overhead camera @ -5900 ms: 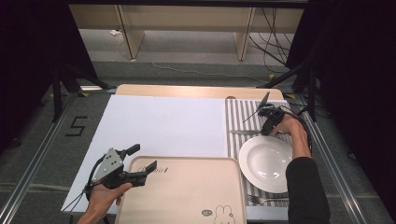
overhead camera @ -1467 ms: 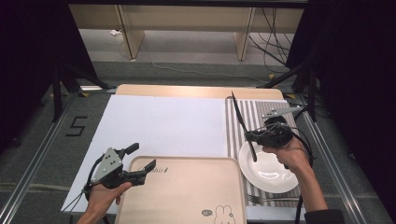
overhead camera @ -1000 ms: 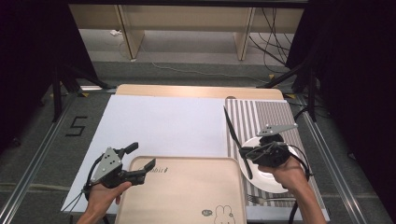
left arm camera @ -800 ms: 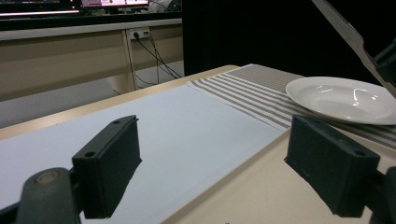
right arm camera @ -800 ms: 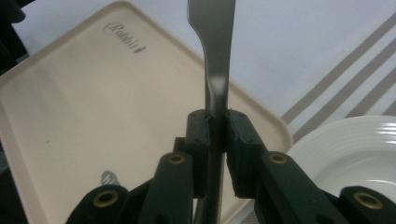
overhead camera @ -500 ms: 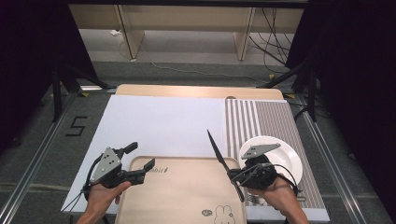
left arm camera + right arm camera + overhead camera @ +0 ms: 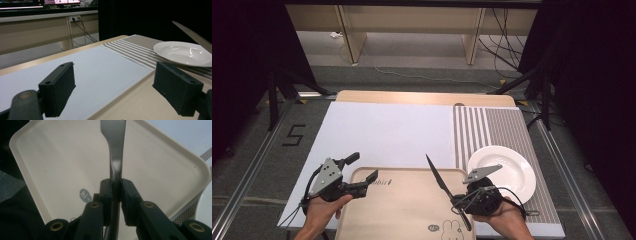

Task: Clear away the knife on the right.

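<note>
My right gripper (image 7: pixel 456 202) is shut on a table knife (image 7: pixel 439 179) and holds it above the right part of a beige tray (image 7: pixel 397 215). The blade points away from me and to the left. In the right gripper view the jaws pinch the knife (image 7: pixel 114 150) at its neck over the tray (image 7: pixel 62 157). My left gripper (image 7: pixel 363 166) stands open at the tray's far left corner, one jaw over the tray (image 7: pixel 140 100) and one over the white mat (image 7: pixel 95 65). Nothing is between them.
A white plate (image 7: pixel 507 170) sits on a striped placemat (image 7: pixel 497 125) to the right of the tray, close to my right hand. The plate (image 7: pixel 185 53) and the knife blade (image 7: pixel 195 35) show past the left gripper's jaws. A dark floor surrounds the table.
My right gripper has carried the knife from the placemat beyond the plate, toward me and leftward, to above the tray. The left gripper has stayed put.
</note>
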Available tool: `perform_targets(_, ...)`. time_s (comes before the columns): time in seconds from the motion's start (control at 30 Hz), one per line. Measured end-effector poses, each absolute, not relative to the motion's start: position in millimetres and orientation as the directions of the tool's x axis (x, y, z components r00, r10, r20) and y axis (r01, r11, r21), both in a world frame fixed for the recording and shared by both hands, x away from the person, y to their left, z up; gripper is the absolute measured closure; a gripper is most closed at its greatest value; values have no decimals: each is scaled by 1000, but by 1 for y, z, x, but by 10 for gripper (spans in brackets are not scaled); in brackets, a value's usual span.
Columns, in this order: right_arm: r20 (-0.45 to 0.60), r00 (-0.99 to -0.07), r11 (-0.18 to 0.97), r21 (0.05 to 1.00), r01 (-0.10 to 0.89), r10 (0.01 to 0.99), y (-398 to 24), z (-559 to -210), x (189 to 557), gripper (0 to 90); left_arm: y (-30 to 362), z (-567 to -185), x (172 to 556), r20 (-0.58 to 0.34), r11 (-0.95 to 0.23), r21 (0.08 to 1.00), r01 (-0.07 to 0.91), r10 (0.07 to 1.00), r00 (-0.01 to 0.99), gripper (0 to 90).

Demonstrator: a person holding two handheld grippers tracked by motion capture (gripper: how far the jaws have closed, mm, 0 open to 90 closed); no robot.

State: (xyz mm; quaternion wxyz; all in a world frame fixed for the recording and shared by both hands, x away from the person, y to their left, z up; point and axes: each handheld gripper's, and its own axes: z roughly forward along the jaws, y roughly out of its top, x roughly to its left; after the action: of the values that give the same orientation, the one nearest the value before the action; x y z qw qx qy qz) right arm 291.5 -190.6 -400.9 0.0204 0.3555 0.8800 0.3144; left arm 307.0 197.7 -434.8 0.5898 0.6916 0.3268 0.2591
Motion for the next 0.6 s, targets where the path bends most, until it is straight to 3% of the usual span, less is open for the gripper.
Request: perform_targets(0.6,166,-747,633,433,642,643,-169,-422,282,806,198,-434,306,-24,-91,986,142,755,655,167)
